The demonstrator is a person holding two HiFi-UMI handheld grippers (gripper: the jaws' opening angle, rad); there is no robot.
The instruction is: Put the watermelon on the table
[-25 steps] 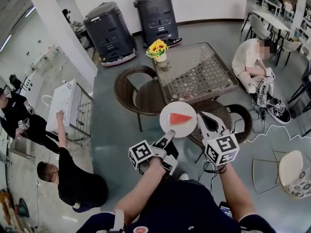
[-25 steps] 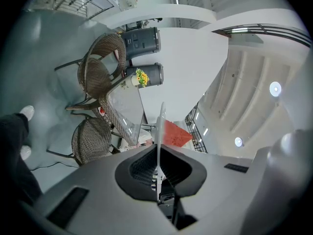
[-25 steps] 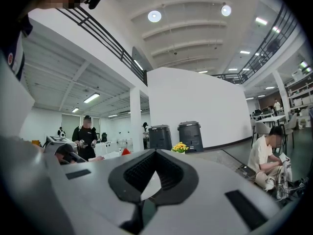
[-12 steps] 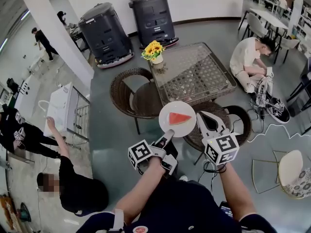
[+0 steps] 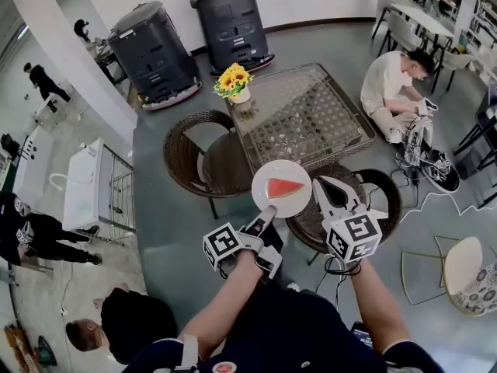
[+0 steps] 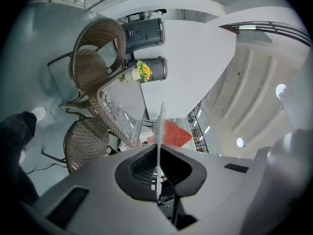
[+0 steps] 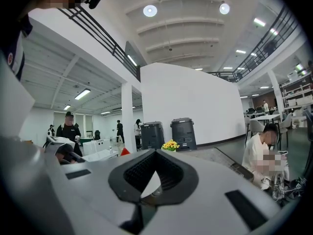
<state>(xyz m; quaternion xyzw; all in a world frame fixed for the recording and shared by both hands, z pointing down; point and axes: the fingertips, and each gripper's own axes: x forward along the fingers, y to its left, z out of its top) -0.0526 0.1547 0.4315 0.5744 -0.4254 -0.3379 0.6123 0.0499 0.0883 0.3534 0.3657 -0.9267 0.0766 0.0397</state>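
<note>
Since the whole rig has drifted toward the furniture over the last second, the red triangular watermelon slice now hangs right at the near edge of the glass-topped wicker desk instead of short of it. My guess is the set-down is close, but it's not on the desk yet.

The slice lies flat on a round white plate, and the left claw is pinching that plate's near rim. The right claw has its jaws pressed together on nothing I can make out. Its tip sits just beside the plate's right rim, touching or not I can't tell.

Head count:
- one slice, one plate, one desk
- one white pot of yellow sunflowers on the desk's far corner
- two brown wicker chairs on the near side
- two dark grey bin-shaped machines behind
</note>
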